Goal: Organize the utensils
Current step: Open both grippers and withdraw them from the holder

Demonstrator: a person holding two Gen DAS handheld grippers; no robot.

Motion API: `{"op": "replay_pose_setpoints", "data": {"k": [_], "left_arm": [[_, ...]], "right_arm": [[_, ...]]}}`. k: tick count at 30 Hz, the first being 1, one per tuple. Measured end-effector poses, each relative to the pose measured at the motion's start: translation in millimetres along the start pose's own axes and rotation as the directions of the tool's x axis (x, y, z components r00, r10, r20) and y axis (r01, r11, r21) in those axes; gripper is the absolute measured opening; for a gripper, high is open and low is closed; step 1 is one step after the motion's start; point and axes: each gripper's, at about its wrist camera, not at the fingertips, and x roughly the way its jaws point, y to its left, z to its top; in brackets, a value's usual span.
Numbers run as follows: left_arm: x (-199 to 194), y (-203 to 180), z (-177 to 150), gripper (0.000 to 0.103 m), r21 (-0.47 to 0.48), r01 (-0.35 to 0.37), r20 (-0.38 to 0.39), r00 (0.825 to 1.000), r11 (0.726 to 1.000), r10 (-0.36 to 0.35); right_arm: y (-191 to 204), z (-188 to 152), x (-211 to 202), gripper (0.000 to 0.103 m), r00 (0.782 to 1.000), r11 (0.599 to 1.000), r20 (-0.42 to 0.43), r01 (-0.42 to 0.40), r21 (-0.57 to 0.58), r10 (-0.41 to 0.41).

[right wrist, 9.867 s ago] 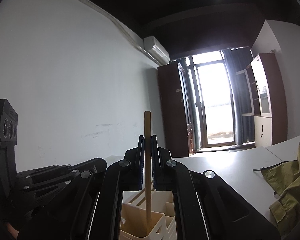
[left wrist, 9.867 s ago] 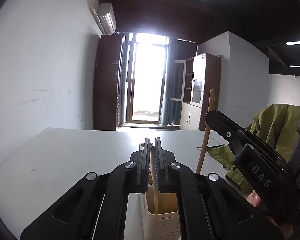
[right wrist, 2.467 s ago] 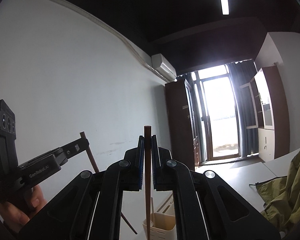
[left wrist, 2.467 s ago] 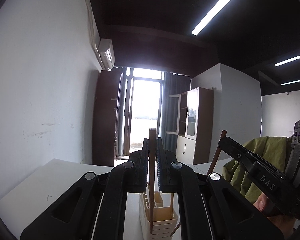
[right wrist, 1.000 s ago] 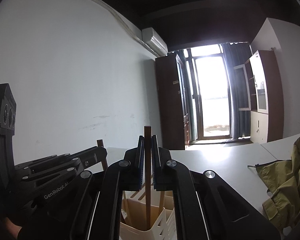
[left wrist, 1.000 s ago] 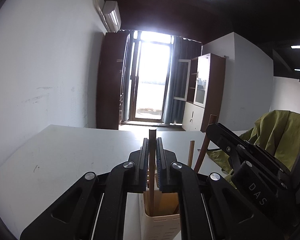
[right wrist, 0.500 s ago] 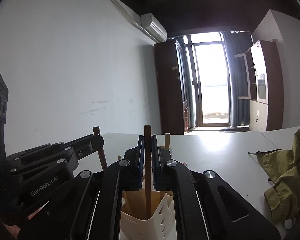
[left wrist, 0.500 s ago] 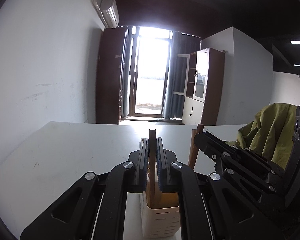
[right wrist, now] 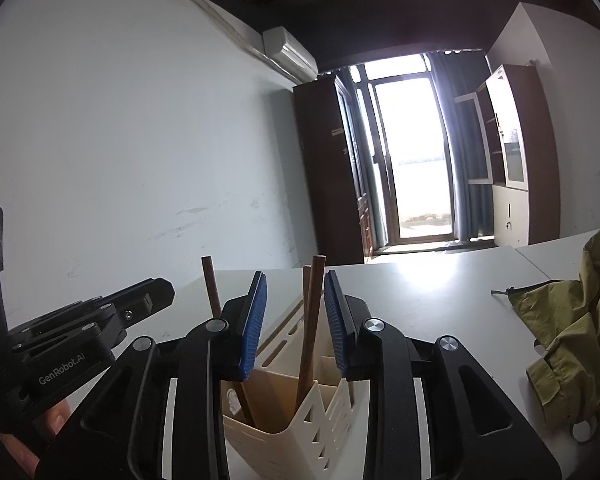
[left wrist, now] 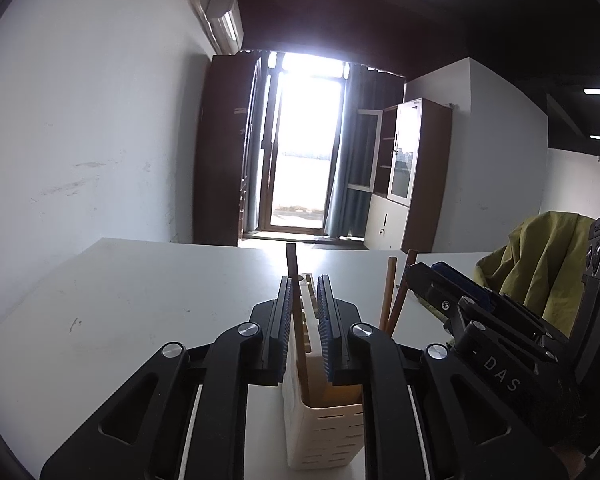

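Left wrist view: the left tongs (left wrist: 304,308) are being held open around a dark chopstick (left wrist: 296,312) that is being kept upright by the cream utensil holder (left wrist: 324,428) on the white counter (left wrist: 140,300). Further right, the right tongs (right wrist: 294,312) are likewise being held open, with another chopstick (right wrist: 310,328) being left leaning inside the holder, gripped by neither.

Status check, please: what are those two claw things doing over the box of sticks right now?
Left hand-held gripper open, right hand-held gripper open. Brown wooden sticks standing in cream slotted plastic holder. Nothing blocking.
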Motion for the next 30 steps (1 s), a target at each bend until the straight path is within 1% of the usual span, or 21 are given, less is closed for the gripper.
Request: {"op": "replay_pose_setpoints", "data": {"k": [9, 13, 15, 20, 22, 24, 27, 30], "left_arm": [[-23.0, 11.2, 1.9, 0.018, -0.015, -0.020, 0.010, 1.000, 1.000, 0.020], [-31.7, 12.1, -0.6, 0.020, -0.009, -0.030, 0.000, 1.000, 1.000, 0.030], [-36.8, 11.2, -2.3, 0.020, 0.001, -0.037, -0.006, 0.999, 0.999, 0.037], [-51.4, 12.9, -6.2, 0.025, 0.016, -0.041, -0.019, 0.999, 0.999, 0.042], [-55.9, 12.1, -8.3, 0.029, 0.023, -0.041, -0.033, 0.999, 0.999, 0.041], [-60.2, 10.8, -10.9, 0.032, 0.032, -0.046, -0.044, 0.998, 0.998, 0.048], [-65.2, 11.2, -15.1, 0.034, 0.038, -0.056, -0.059, 0.997, 0.998, 0.058], [-68.3, 12.8, -19.6, 0.036, 0.044, -0.064, -0.082, 0.994, 0.997, 0.068]], "right_arm": [[5.4, -3.0, -12.0, 0.030, 1.000, 1.000, -0.011, 0.021, -0.004, -0.021], [9.6, -6.0, -18.0, 0.030, 0.999, 0.999, -0.027, 0.034, -0.006, -0.034], [13.4, -7.1, -20.5, 0.030, 0.998, 0.999, -0.050, 0.045, -0.018, -0.046], [21.8, -7.7, -31.8, 0.030, 0.997, 0.998, -0.059, 0.048, -0.033, -0.050], [24.8, -9.1, -36.0, 0.035, 0.997, 0.998, -0.066, 0.049, -0.039, -0.051], [28.9, -11.4, -39.7, 0.037, 0.996, 0.998, -0.079, 0.042, -0.047, -0.045], [34.0, -15.7, -43.3, 0.043, 0.994, 0.998, -0.101, 0.028, -0.063, -0.034], [39.0, -21.9, -44.4, 0.044, 0.991, 0.996, -0.126, 0.029, -0.085, -0.039]]}}
